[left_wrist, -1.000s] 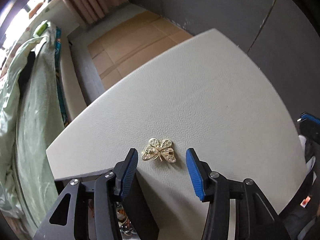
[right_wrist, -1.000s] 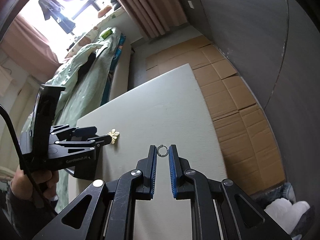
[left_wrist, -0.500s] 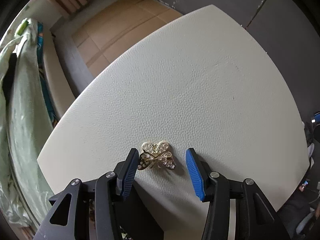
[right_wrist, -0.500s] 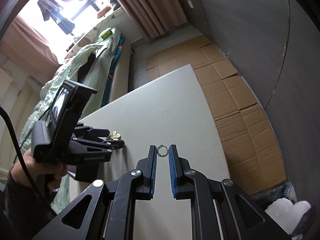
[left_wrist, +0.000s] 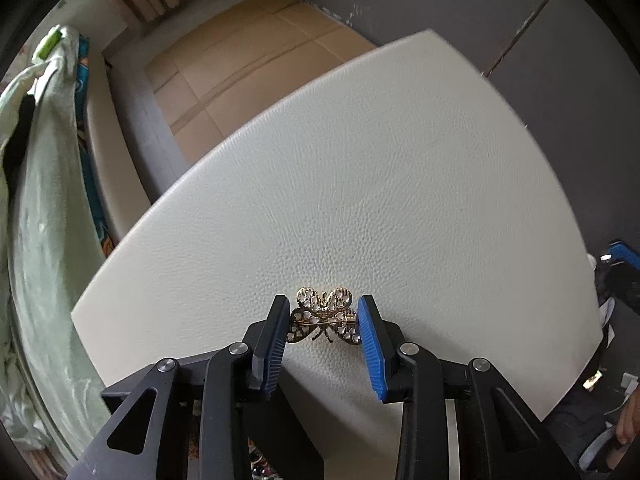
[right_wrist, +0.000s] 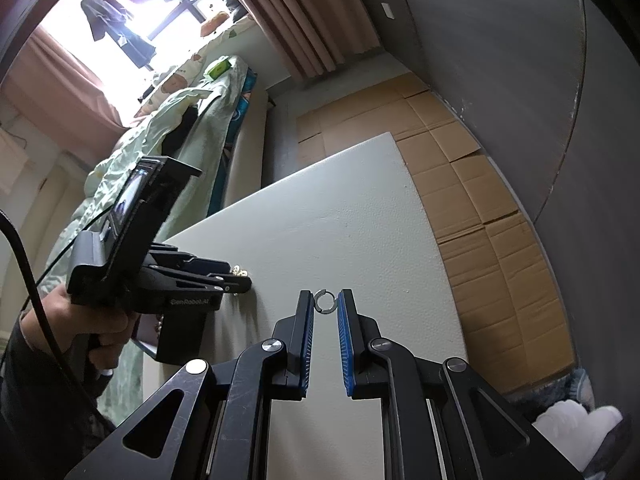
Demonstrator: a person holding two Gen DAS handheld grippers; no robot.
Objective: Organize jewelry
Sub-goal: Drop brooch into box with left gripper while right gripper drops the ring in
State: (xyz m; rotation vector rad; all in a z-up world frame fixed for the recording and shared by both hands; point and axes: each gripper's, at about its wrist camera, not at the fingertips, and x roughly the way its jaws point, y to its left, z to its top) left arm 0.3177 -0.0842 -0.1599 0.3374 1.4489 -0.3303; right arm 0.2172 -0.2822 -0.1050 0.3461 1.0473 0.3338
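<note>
White table [left_wrist: 400, 168]: left gripper [left_wrist: 323, 322] clamps butterfly brooch [left_wrist: 323, 316], seemingly; right gripper [right_wrist: 325, 304] pinches half-hidden ring [right_wrist: 325, 301].

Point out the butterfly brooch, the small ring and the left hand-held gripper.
butterfly brooch [left_wrist: 322, 316]: left wrist view, centre of its body.
small ring [right_wrist: 324, 301]: right wrist view, on its metal band.
left hand-held gripper [left_wrist: 322, 322]: left wrist view, midway between its blue-padded fingertips.

L claw [left_wrist: 323, 322] pinching gold butterfly brooch [left_wrist: 322, 316] on table [left_wrist: 400, 184].
</note>
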